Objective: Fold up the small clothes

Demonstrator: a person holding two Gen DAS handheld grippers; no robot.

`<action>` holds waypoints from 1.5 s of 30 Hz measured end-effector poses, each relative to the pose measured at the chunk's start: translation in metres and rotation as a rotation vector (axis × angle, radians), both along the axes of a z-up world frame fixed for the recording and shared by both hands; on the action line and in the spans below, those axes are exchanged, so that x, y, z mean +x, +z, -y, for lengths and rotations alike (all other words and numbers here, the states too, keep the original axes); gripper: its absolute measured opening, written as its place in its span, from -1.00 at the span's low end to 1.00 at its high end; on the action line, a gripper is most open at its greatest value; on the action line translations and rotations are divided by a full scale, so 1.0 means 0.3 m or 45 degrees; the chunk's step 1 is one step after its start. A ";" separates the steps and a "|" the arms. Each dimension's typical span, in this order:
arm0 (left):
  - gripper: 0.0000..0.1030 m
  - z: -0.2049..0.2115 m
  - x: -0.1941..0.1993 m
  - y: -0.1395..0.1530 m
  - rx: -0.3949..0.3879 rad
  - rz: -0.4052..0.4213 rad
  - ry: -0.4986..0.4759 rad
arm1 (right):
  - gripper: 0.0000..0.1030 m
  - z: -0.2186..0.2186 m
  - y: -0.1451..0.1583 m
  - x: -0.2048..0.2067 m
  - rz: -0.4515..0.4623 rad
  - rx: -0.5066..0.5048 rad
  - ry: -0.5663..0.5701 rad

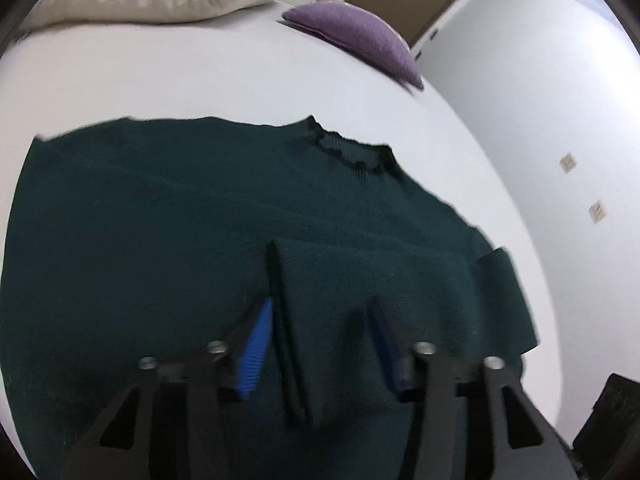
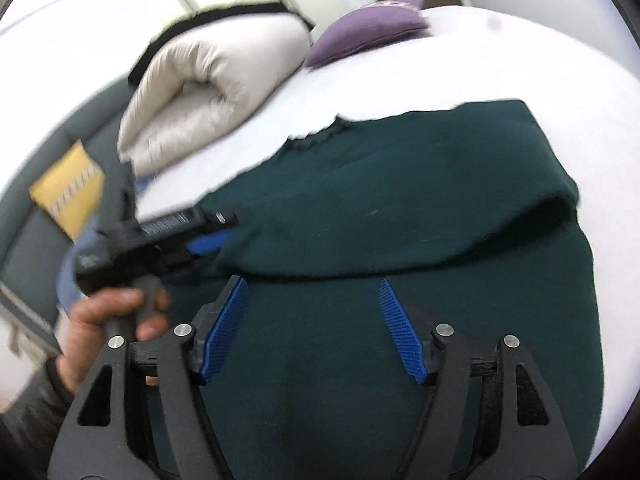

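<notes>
On white bed, dark green sweater flat, sleeve folded inward, both jaws released

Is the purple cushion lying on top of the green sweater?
No, the purple cushion lies apart from the green sweater, on the white bed.

Soft, even daylight fills both views, with no hard shadows and no clear source. The white bed is nearly blown out, losing surface detail. The dark green sweater reads as a flat, underexposed mass. Motion blur smears both views, worst around the hand at 8 o'clock in the right wrist view. Fisheye bending curves the bed's edge, and black vignetting fills the corners.
</notes>
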State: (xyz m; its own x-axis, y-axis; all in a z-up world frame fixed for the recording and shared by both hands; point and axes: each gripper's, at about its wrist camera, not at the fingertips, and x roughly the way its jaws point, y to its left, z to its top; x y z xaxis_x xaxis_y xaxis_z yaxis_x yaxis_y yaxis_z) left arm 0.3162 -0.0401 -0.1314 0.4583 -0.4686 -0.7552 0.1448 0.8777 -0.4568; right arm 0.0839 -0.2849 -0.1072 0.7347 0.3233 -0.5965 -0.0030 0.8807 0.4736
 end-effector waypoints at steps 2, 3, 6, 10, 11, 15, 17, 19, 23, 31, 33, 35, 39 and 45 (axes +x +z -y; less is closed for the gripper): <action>-0.54 0.009 0.007 0.003 0.055 0.006 -0.015 | 0.28 0.065 -0.041 -0.022 0.010 0.098 -0.047; -0.62 0.002 0.007 0.002 0.066 0.002 -0.020 | 0.28 0.089 -0.067 -0.036 0.001 0.130 -0.064; -0.82 -0.018 0.001 0.019 0.068 0.024 -0.028 | 0.19 0.159 -0.163 -0.023 -0.058 0.267 -0.122; -0.84 -0.020 -0.019 0.101 0.108 0.153 -0.016 | 0.17 0.236 -0.174 0.010 -0.018 0.399 -0.199; -0.84 -0.023 -0.025 0.124 0.114 0.191 -0.009 | 0.18 0.254 -0.172 0.011 -0.011 0.409 -0.228; -0.84 -0.049 -0.056 0.179 0.103 0.328 -0.011 | 0.19 0.358 -0.203 0.009 -0.049 0.538 -0.336; -0.84 -0.058 -0.056 0.174 0.079 0.356 0.006 | 0.19 0.399 -0.193 0.018 -0.046 0.567 -0.363; -0.84 -0.078 -0.043 0.144 0.072 0.330 0.031 | 0.20 0.424 -0.181 0.060 -0.066 0.563 -0.377; -0.84 -0.098 0.005 0.030 0.119 0.217 0.057 | 0.15 0.512 -0.203 0.148 -0.084 0.591 -0.463; -0.82 -0.151 0.012 -0.022 0.034 0.174 0.065 | -0.29 0.616 -0.245 0.094 -0.100 0.609 -0.525; -0.81 -0.153 0.011 -0.023 0.030 0.172 0.058 | -0.25 0.617 -0.200 0.084 -0.125 0.526 -0.551; -0.75 -0.154 0.016 -0.035 0.025 0.169 0.060 | -0.25 0.612 -0.125 0.078 -0.100 0.412 -0.566; -0.74 -0.144 0.005 -0.043 0.048 0.185 0.061 | -0.25 0.575 -0.010 0.152 -0.078 0.178 -0.562; -0.74 -0.168 0.006 -0.066 -0.019 0.185 0.061 | -0.25 0.607 -0.039 0.390 -0.174 0.061 -0.485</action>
